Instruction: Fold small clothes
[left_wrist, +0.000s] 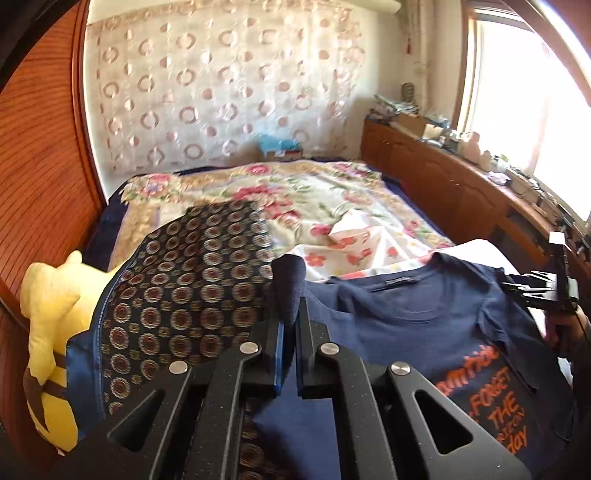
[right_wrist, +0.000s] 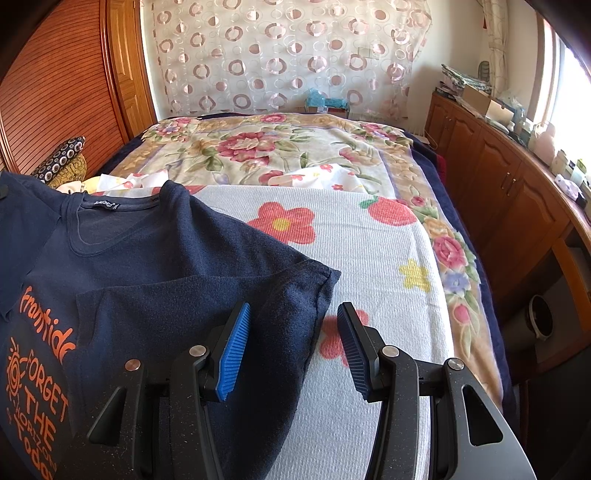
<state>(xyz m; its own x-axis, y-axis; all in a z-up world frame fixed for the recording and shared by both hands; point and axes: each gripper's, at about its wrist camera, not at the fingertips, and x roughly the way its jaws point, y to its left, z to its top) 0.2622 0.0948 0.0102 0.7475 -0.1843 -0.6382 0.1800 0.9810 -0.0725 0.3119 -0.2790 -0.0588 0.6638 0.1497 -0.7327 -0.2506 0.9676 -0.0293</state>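
The navy T-shirt (right_wrist: 155, 251) lies on a flowered towel (right_wrist: 369, 258) on the bed (left_wrist: 295, 192). Left gripper (left_wrist: 290, 325) pinches its sleeve; right gripper (right_wrist: 293, 343) jaws gape over the other sleeve. A yellow plush (left_wrist: 55, 306) and patterned cushion (left_wrist: 192, 266) crowd the left.

Floral blanket (right_wrist: 280, 147) spread over the bed. White ribbed towel (right_wrist: 369, 258) with red flowers laid at the near end. Yellow plush toy (left_wrist: 55, 314) seen against the wooden slatted wardrobe (left_wrist: 40, 166), beside a medallion-patterned cushion (left_wrist: 192, 273). Circle-patterned curtain (right_wrist: 288, 55) hung behind. Cluttered wooden cabinet (right_wrist: 498, 192) set under the window (left_wrist: 524, 96).
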